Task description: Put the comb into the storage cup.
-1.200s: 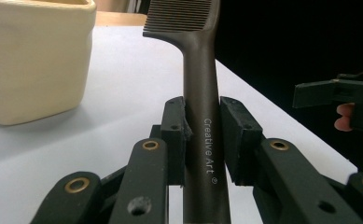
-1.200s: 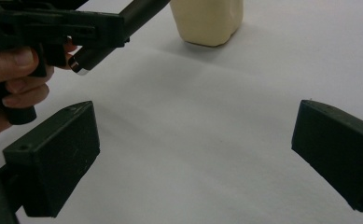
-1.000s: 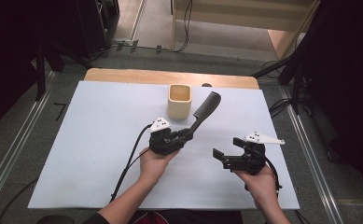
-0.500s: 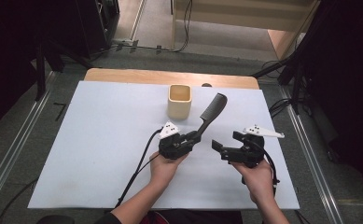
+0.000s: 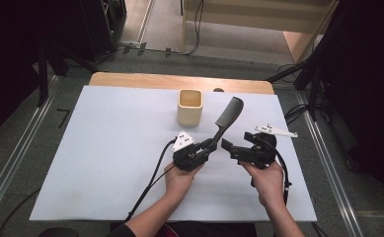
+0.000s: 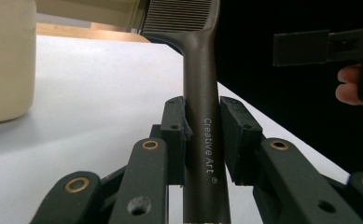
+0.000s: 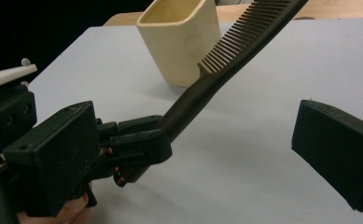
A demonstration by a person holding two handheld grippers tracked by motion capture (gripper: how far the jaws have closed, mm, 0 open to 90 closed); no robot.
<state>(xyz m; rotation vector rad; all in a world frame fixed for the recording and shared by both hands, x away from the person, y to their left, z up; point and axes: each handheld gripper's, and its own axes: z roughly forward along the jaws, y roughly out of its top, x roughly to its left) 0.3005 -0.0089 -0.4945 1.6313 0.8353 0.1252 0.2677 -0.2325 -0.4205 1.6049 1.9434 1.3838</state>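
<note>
A black comb (image 5: 227, 114) points up and away, its teeth end near the cream cup (image 5: 190, 107). My left gripper (image 5: 210, 144) is shut on the comb's handle (image 6: 206, 116), with both pads pressed against it. My right gripper (image 5: 230, 150) stands open just to the right of that grip, its jaws wide apart and holding nothing. In the right gripper view the left gripper (image 7: 137, 144) and the comb (image 7: 244, 46) lie between my right gripper's (image 7: 193, 158) spread jaws but farther off. The cup (image 7: 184, 42) stands upright behind them.
A white sheet (image 5: 105, 138) covers the table, with a wooden edge (image 5: 179, 81) showing at the far side. Metal rails run along both sides of the table. Cables trail from both grippers toward the person.
The left gripper has carried the comb a little to the right. The right gripper has moved slightly away from the person, closer to the comb's handle.
</note>
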